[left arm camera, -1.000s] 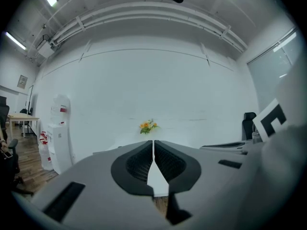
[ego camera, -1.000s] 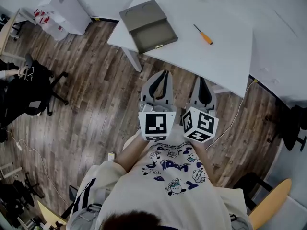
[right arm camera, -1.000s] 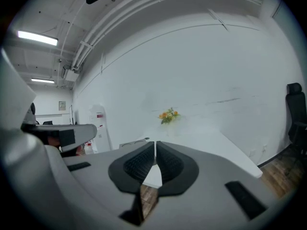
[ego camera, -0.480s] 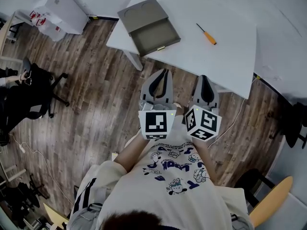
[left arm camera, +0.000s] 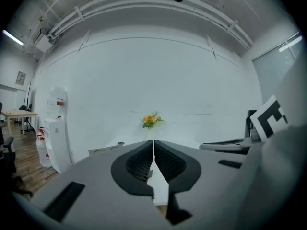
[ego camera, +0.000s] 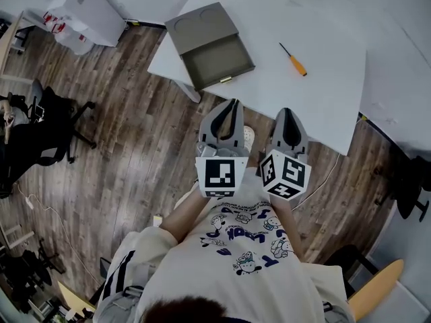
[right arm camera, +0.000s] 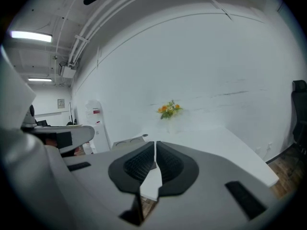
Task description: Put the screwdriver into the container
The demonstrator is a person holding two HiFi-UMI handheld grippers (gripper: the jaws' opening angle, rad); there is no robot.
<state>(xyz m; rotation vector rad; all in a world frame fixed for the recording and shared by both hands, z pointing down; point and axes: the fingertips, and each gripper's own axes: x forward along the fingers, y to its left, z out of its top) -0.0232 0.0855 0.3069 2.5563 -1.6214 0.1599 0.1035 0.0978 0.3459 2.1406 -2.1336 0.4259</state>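
An orange-handled screwdriver lies on the white table, right of the open grey container that sits near the table's left corner. My left gripper and right gripper hang side by side over the wooden floor, just short of the table's front edge. Both have their jaws shut with nothing between them. In the left gripper view the left gripper points at the container's edge. In the right gripper view the right gripper points over the tabletop; the screwdriver is hidden there.
A vase of orange flowers stands at the table's far side. A white cabinet sits at the left wall. Black office chairs stand on the wooden floor at left, another at right. A cable runs down near the table's corner.
Both grippers have moved forward toward the table's front edge, keeping side by side. Their jaws stayed shut. The screwdriver and container have not moved on the table.
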